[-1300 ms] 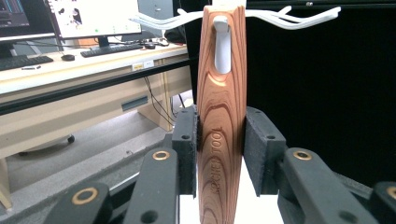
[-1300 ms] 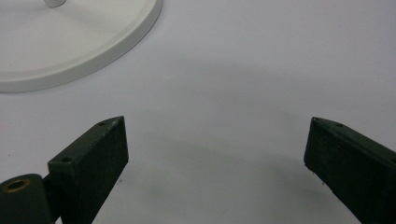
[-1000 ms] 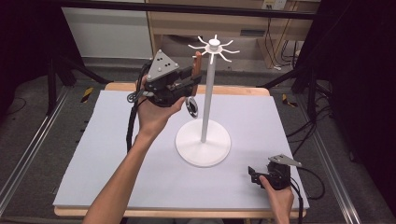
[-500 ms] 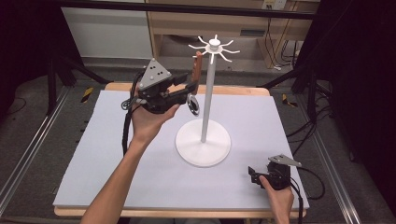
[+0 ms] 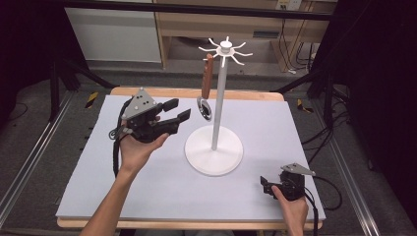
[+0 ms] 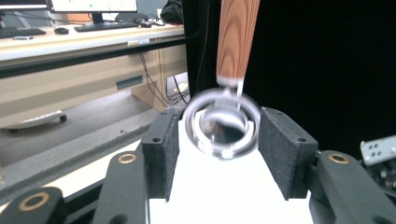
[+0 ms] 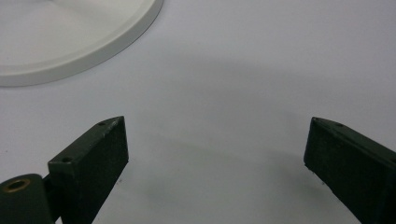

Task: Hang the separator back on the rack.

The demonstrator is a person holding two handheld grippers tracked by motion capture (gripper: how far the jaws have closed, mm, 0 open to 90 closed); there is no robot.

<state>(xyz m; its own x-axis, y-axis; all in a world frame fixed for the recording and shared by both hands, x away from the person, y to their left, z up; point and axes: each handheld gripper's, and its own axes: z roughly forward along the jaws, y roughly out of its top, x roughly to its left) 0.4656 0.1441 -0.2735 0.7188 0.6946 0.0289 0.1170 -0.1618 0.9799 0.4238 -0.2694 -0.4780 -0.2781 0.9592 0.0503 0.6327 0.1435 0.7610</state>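
Strainer (image 5: 207, 87) is hanging by its wooden handle from a stand (image 5: 215, 149) hook, so left gripper (image 5: 177, 110) jaws have just been opening, half-wide, nothing gripped. Right gripper (image 5: 264, 186) is being rested wide open on the table (image 5: 98, 172), idle.

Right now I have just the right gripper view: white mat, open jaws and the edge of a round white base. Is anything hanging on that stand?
Observer: Yes. A wooden-handled utensil hangs from one hook at the top of the stand, left of the pole.
Operator: Does the left gripper have hold of it?
Observer: No. The left gripper is lower and to the left, clear of it. Its jaws have just been opening, and the pads press on nothing.
Operator: Is the utensil hanging quietly?
Observer: Probably not. In the left gripper view its metal ring is blurred while the pads look sharp, so it may be swinging.
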